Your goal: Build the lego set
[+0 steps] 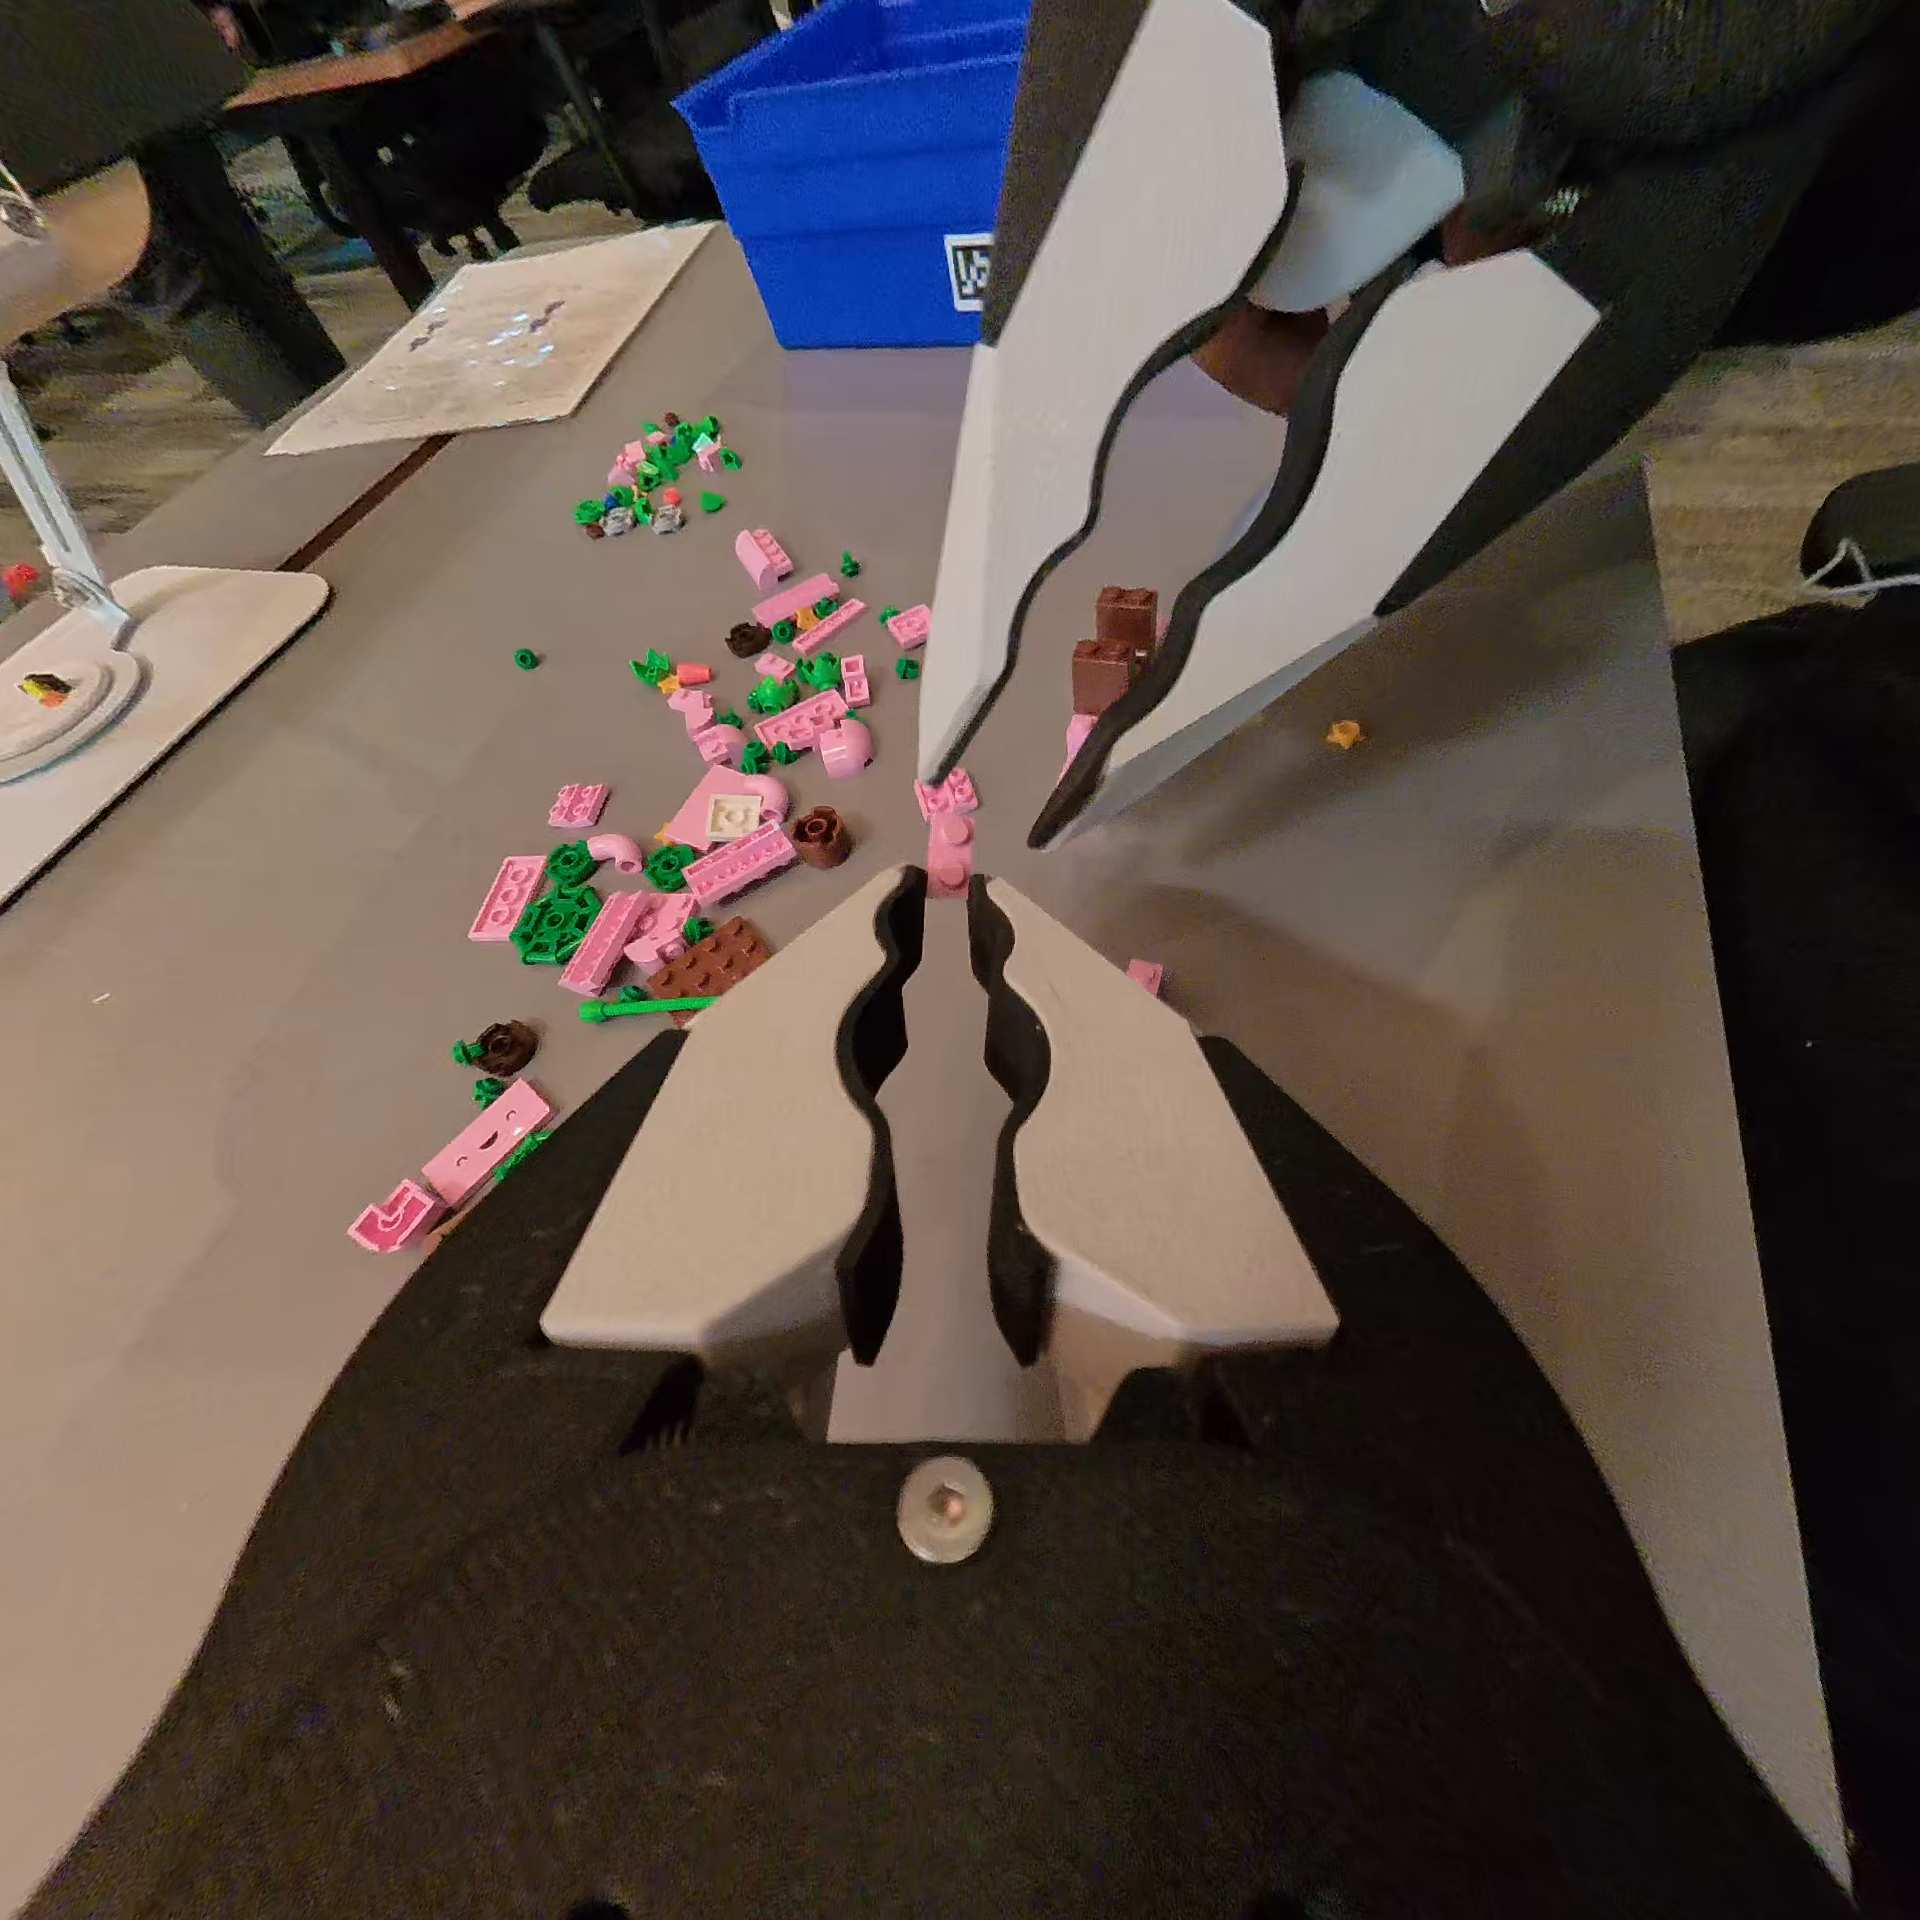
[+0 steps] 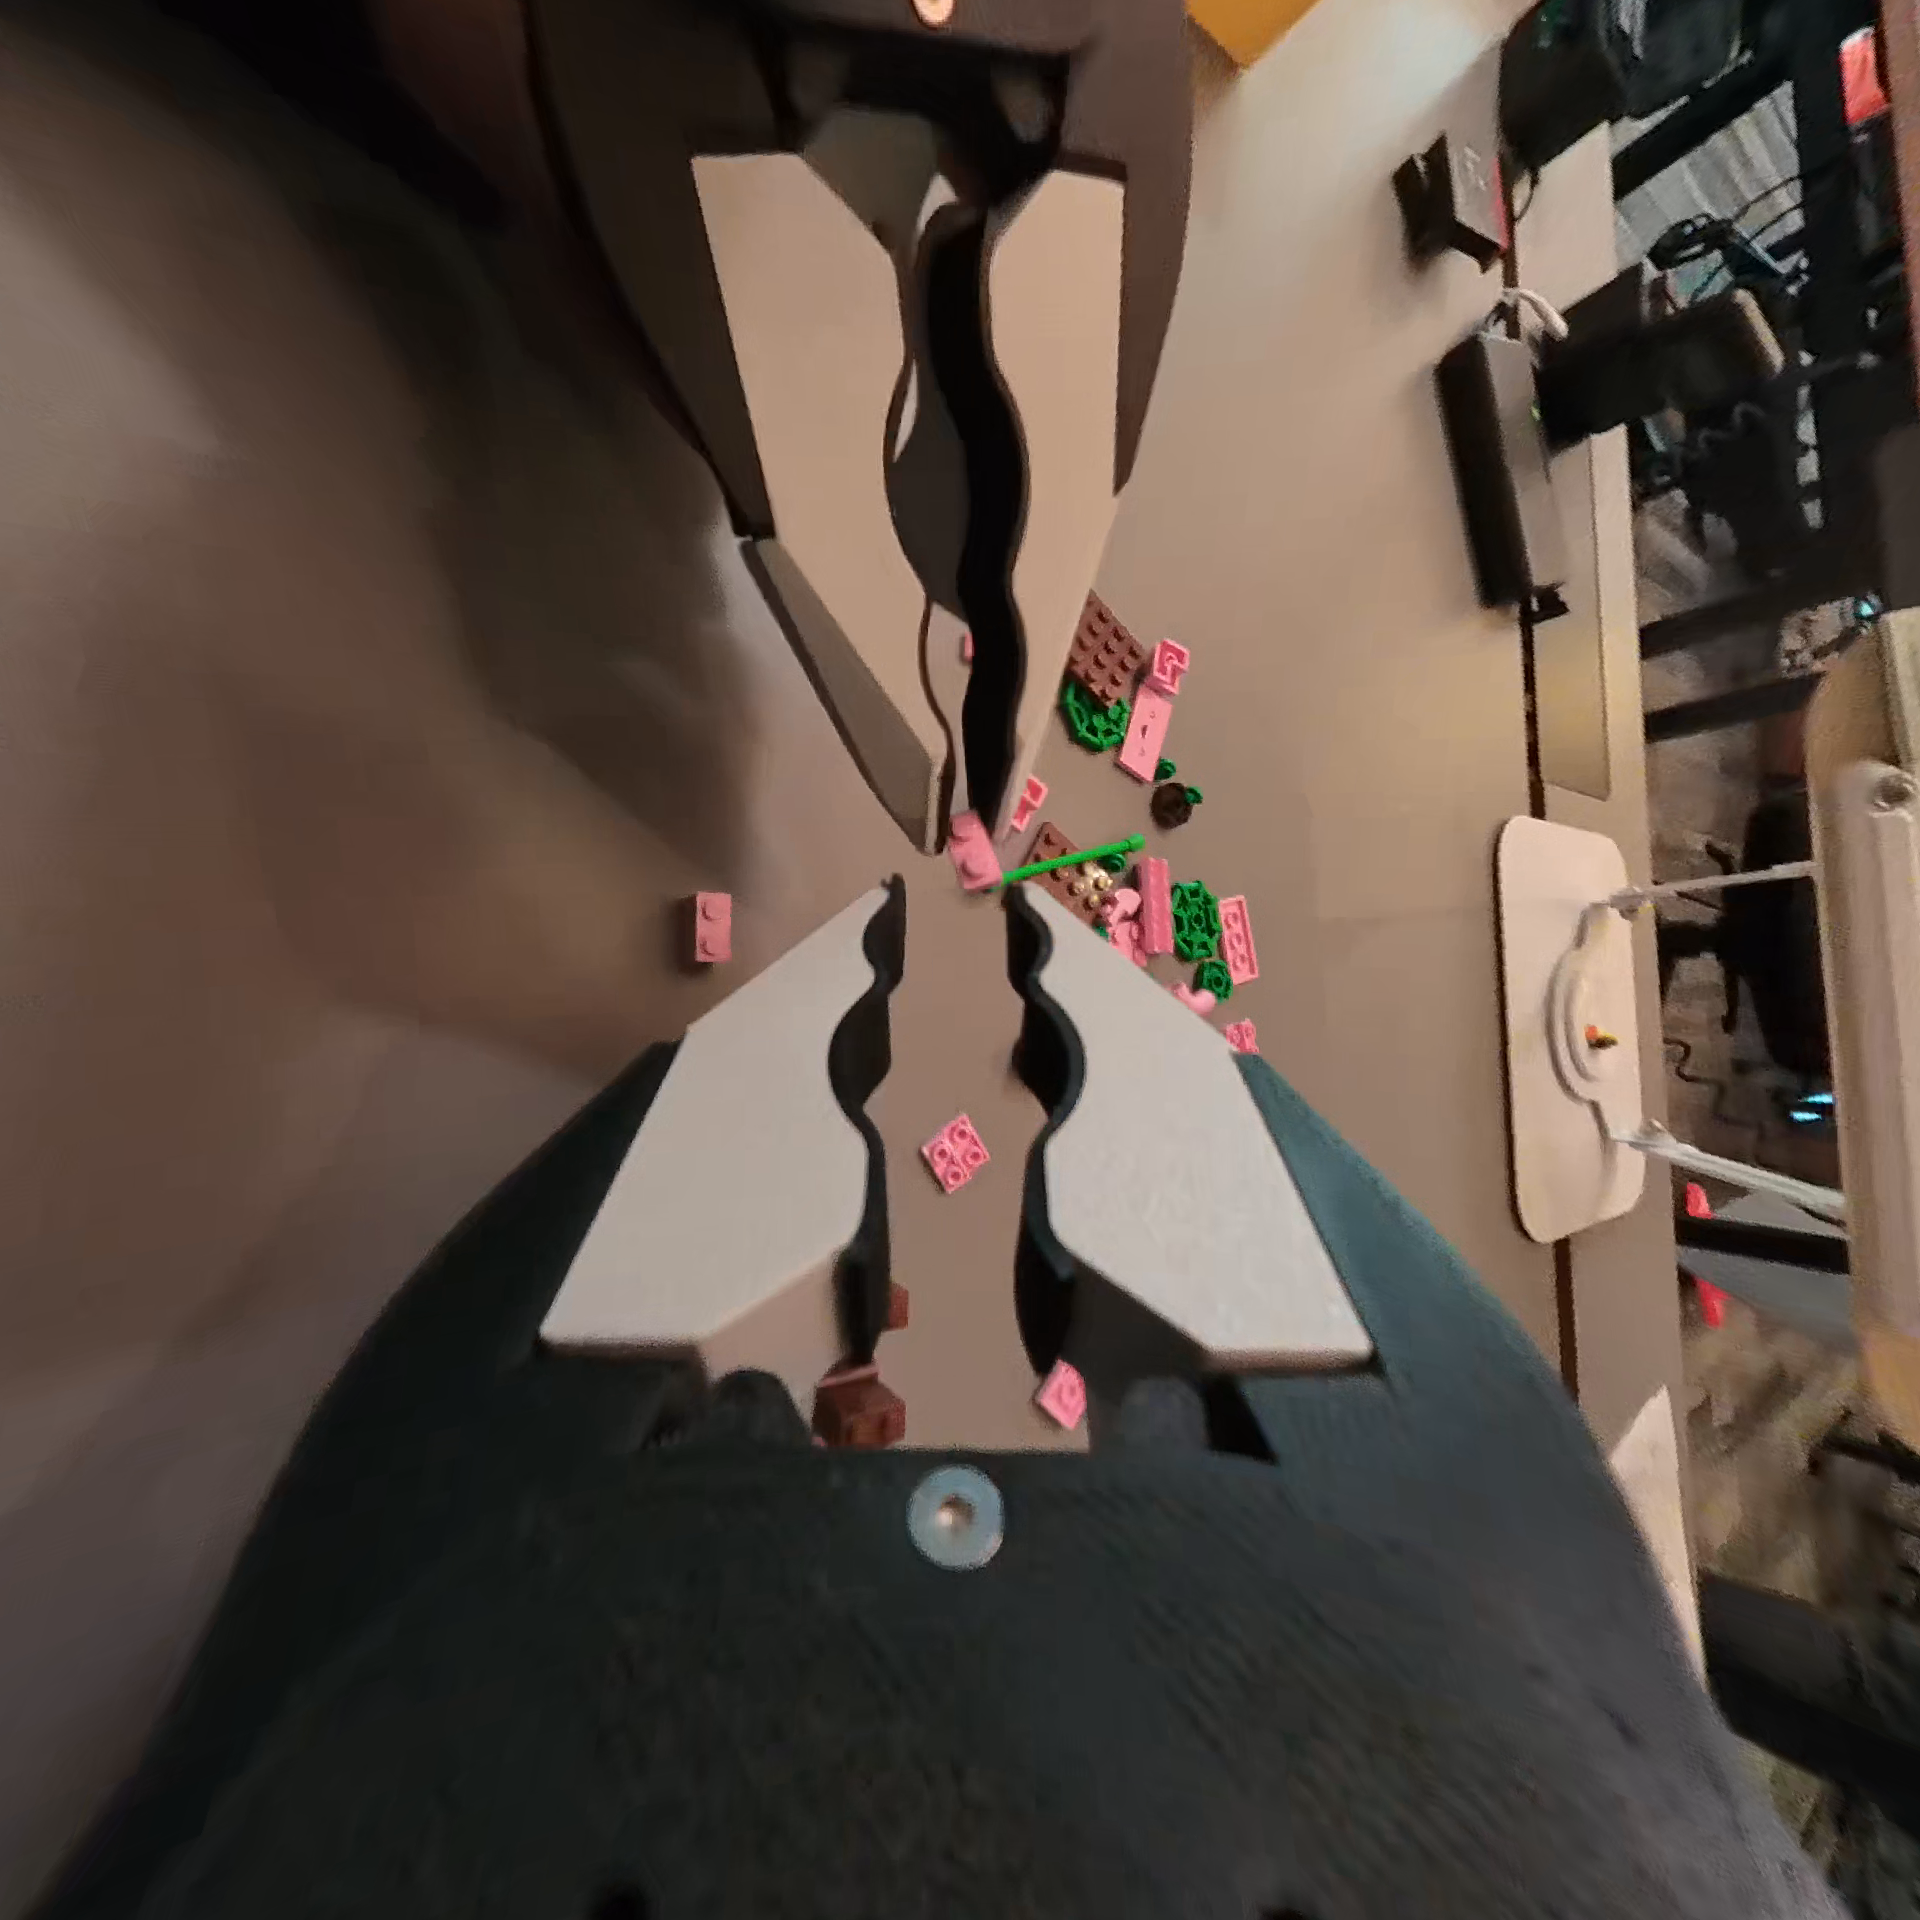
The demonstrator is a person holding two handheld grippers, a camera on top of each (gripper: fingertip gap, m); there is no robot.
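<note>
Gripping a small pink plate [image 1: 950, 871] at its fingertips, the left gripper [image 1: 948, 885] meets the right gripper [image 1: 987, 805], whose fingers stand apart. Only the left wrist view shows the blue bin [image 1: 862, 177] beyond the plate — loose pink, green, brown pieces [image 1: 717, 790] lie beside it.

Brown bricks [image 1: 1117, 644] partly hidden behind right gripper [image 1: 987, 810].

both grippers [image 1: 948, 883] [image 2: 954, 894] have black bodies, pale grey fingers with wavy black pads, one silver screw at six o'clock.
</note>
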